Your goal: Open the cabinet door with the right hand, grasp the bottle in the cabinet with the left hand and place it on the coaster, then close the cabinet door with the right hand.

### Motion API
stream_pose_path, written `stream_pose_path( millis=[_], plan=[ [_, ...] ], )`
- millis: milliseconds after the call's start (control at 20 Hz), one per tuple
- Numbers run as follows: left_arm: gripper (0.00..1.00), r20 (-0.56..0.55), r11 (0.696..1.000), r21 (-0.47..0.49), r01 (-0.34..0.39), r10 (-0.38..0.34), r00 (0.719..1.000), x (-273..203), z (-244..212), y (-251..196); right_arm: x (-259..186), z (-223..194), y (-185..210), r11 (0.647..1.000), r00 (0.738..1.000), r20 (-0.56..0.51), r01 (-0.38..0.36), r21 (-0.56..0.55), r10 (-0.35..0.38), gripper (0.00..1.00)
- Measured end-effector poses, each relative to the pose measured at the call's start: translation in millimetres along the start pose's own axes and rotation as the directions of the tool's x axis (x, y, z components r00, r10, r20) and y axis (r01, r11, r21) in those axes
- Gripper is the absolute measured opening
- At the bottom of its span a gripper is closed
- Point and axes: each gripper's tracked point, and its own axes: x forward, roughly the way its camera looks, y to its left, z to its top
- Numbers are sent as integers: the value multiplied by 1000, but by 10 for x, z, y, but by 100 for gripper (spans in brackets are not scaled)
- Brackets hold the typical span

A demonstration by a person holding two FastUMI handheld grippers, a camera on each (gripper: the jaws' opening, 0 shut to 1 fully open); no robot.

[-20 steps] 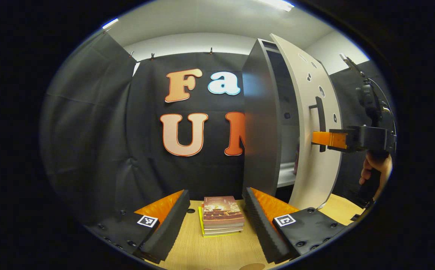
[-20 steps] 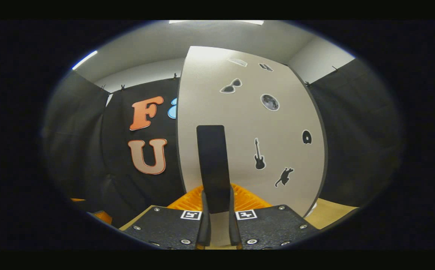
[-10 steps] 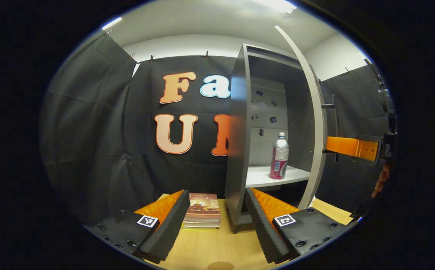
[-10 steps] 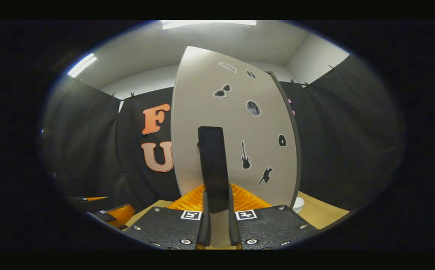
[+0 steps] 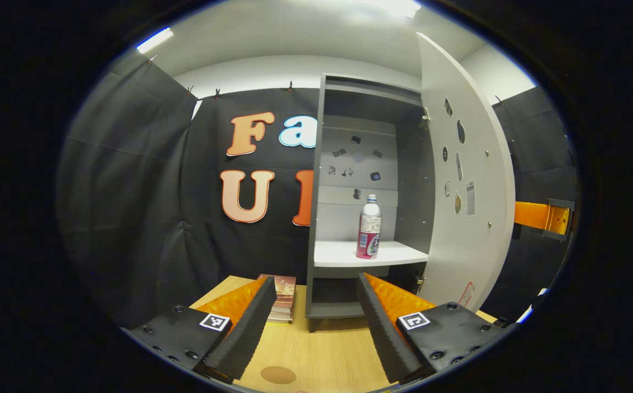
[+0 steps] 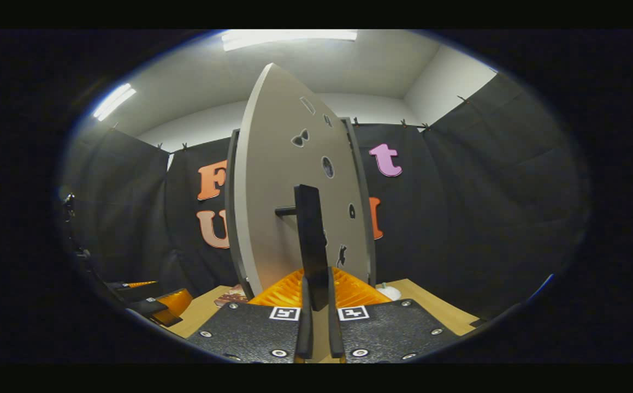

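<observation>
The grey cabinet [image 5: 349, 164] stands open at the back of the wooden table. A silver bottle [image 5: 369, 226] with a pink label is upright on its white shelf [image 5: 338, 254]. The cabinet door [image 5: 466, 191] is swung out to the right. My left gripper [image 5: 313, 322] is open, low over the table, well short of the bottle. A round brown coaster [image 5: 278, 374] lies on the table between its fingers. In the right gripper view my right gripper [image 6: 316, 289] is shut on the door's black handle [image 6: 311, 240], with the door [image 6: 278, 207] seen almost edge-on.
A stack of books [image 5: 282, 297] lies left of the cabinet's foot. The right gripper [image 5: 543, 215] pokes out from behind the door's edge. In the right gripper view the left gripper [image 6: 158, 303] is low at the left, and a small white object [image 6: 390, 292] sits behind the door.
The door has swung from nearly closed to wide open, pulled by my right gripper. The bottle and shelf came into sight. My left gripper shifted so the cabinet sits nearer the centre.
</observation>
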Motion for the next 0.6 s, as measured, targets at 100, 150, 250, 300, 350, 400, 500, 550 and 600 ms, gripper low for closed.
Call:
stream_pose_path(
  millis=[100,150,250,300,350,400,500,550,600],
  plan=[
    [99,-11,1000,-4,23,-23,1000,13,-30,-189,-9,19,-106,1000,1000,7,29,3,-29,10],
    [99,-14,999,-8,37,-37,999,29,-24,-274,-10,23,-168,999,999,14,46,2,-46,3],
    [96,-5,999,-8,48,-48,999,75,14,-375,-18,51,-293,997,997,20,76,-10,-75,6],
    [94,3,999,0,54,-54,999,111,46,-437,-5,60,-357,996,996,20,87,-12,-87,5],
    [94,8,998,9,60,-60,998,150,62,-487,3,53,-406,995,995,17,96,-11,-95,4],
    [96,15,998,14,67,-67,998,198,86,-557,-20,54,-426,995,995,15,102,-7,-102,4],
    [96,14,996,7,92,-92,996,298,69,-706,-16,49,-433,996,996,12,92,2,-92,2],
    [96,11,995,5,102,-102,995,326,51,-773,-16,48,-413,997,997,11,80,6,-80,1],
    [96,11,994,9,107,-107,994,340,46,-817,-15,62,-429,998,997,12,70,5,-70,0]
  ],
)
